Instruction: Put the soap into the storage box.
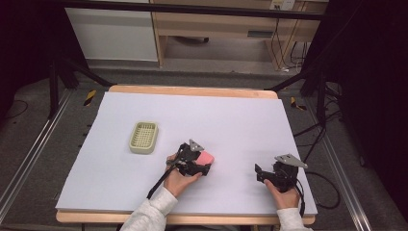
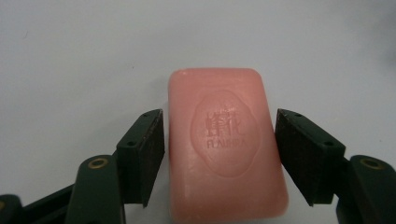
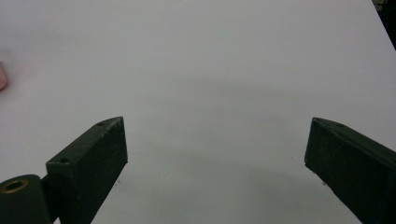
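Observation:
A pink soap bar (image 2: 224,93) with an embossed stamp lies flat on the white table (image 1: 231,120), right of centre near the front. My left gripper (image 2: 219,140) straddles it, and its black pads (image 2: 149,154) rest against the bar's two long sides. In the high view the left gripper (image 1: 208,162) covers most of the soap bar (image 1: 207,156). My right gripper (image 1: 260,172) rests low on the table at the front right, pointing left. Its jaws stand wide apart with nothing between them, as the right gripper view shows (image 3: 217,154). A sliver of the soap bar (image 3: 2,77) peeks in at that view's left edge.
A pale green slotted soap dish (image 1: 144,137) sits empty on the table's left half, a hand's length from the soap. The wooden table edge (image 1: 192,90) runs along the back. Dark stands and cables flank the table on both sides.

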